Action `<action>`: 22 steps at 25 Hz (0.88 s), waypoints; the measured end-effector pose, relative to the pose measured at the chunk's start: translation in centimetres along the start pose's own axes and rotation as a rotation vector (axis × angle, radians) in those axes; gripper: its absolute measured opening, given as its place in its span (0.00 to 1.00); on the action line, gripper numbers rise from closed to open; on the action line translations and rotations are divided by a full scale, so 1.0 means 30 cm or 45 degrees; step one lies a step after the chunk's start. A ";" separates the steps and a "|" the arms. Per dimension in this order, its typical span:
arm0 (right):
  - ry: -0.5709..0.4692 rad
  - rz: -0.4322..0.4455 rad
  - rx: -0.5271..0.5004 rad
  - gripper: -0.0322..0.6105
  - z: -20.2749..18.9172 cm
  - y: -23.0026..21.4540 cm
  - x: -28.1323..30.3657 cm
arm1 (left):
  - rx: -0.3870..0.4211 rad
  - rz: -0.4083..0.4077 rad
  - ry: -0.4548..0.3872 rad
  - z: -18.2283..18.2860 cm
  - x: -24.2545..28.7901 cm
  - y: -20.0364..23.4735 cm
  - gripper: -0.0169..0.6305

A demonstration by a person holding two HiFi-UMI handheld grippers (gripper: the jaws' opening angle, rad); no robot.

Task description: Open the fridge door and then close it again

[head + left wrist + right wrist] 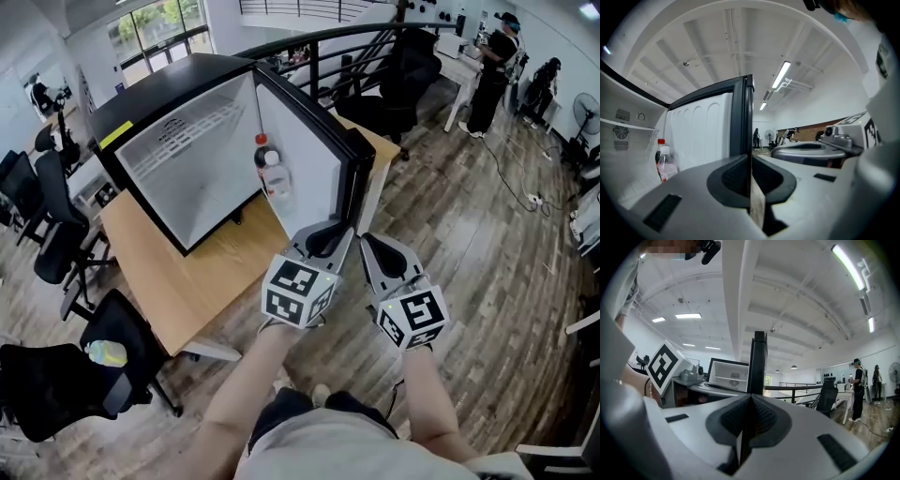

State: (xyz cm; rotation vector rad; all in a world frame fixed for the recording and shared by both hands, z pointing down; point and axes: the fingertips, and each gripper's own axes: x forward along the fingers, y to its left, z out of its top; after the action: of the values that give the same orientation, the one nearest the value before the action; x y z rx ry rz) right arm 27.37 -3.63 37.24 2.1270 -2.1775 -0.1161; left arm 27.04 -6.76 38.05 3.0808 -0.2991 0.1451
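With the left gripper (328, 236) and right gripper (376, 246) both pinched shut on nothing, we judged it best to nudge the open fridge door (300, 159) squarely and slowly by its free edge.

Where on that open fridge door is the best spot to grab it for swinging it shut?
Grip the fridge door at its free upright edge, farthest from the hinge, coming in edge-on. That edge looks thin enough to pinch across, as the left tongs do now.

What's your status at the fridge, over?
Left gripper shut, at open fridge door's outer edge. Right gripper shut, empty, beside it. Two bottles in door shelf; nothing seen blocking the swing.
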 end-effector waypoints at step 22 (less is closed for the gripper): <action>-0.033 0.175 0.071 0.05 0.036 0.247 -0.009 | 0.013 0.286 -0.037 0.034 -0.330 0.052 0.07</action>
State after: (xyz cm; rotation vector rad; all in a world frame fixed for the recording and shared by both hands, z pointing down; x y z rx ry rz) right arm 19.88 -3.18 37.06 2.0063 -2.3600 -0.0736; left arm 17.14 -6.45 36.12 3.0524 -0.6470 0.1099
